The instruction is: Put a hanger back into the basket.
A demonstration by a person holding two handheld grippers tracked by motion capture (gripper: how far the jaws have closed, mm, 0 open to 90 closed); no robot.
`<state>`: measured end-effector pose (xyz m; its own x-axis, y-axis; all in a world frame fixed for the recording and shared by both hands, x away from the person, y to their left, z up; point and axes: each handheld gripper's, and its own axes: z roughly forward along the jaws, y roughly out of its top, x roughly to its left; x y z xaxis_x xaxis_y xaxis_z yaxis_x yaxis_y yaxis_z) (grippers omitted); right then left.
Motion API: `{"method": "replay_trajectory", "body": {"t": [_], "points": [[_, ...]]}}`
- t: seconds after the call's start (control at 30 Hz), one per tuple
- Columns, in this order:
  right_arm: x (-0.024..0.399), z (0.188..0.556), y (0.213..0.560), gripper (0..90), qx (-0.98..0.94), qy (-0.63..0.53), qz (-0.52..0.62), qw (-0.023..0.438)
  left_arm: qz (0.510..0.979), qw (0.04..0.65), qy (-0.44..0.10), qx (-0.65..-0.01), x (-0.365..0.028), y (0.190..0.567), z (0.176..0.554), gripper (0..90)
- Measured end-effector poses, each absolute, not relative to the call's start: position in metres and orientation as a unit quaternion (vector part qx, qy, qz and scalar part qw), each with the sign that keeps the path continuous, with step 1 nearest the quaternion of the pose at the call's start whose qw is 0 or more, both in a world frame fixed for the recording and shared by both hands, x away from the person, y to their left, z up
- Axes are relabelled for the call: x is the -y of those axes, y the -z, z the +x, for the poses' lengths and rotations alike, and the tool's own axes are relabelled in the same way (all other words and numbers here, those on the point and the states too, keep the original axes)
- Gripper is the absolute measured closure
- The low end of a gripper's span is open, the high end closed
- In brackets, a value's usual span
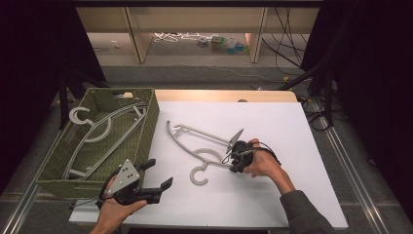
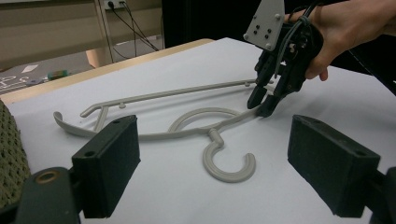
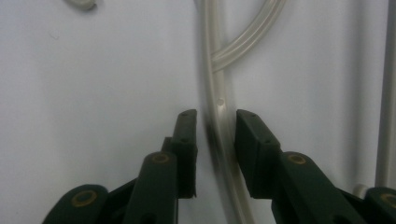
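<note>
At the near edge of the desk (image 1: 302, 126) the left gripper (image 1: 158, 175) hangs idle with its jaws spread wide and nothing between them, just beside the near right corner of the green woven basket (image 1: 146, 134), which already holds two grey hangers (image 1: 97, 134). One more grey plastic hanger (image 1: 204, 155) lies flat near the middle of the white desk, hook toward the near edge. The right gripper (image 3: 215, 140) straddles its shoulder bar, jaws drawn in narrowly on either side, with a thin gap left on one side, so the grasp looks not quite made. By my reading, lifting it and laying it in the basket remain. Beyond the far edge lie grey floor, pale wooden shelving (image 1: 195, 29), loose cables (image 1: 287, 44) and a small coloured clutter
</note>
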<state>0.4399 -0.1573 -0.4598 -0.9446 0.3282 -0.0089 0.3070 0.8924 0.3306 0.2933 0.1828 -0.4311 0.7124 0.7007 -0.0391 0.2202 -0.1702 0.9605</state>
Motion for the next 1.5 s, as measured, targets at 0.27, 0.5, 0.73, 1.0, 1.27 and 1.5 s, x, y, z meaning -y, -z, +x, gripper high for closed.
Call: {"method": "replay_trajectory", "body": {"t": [0.27,0.5,0.73,1.0,1.27,1.5], "points": [[0.153,0.444,0.459,73.5,-0.976,-0.141,0.163,0.030,0.733,0.564,-0.211,-0.315,-0.182,0.431,0.293,16.8],[0.148,0.443,0.458,76.9,-0.979,-0.126,0.156,0.032,0.737,0.559,-0.212,-0.316,-0.182,0.431,0.292,16.8],[0.146,0.440,0.457,81.4,-0.983,-0.125,0.127,0.033,0.738,0.558,-0.213,-0.314,-0.183,0.431,0.292,17.0],[0.150,0.435,0.446,82.6,-0.984,-0.150,0.093,0.028,0.745,0.547,-0.222,-0.312,-0.182,0.431,0.294,18.4],[0.164,0.431,0.426,82.6,-0.978,-0.190,0.078,0.029,0.740,0.542,-0.230,-0.324,-0.183,0.428,0.299,21.8],[0.173,0.428,0.405,82.7,-0.969,-0.232,0.077,0.035,0.760,0.518,-0.258,-0.294,-0.174,0.417,0.310,26.2]]}}
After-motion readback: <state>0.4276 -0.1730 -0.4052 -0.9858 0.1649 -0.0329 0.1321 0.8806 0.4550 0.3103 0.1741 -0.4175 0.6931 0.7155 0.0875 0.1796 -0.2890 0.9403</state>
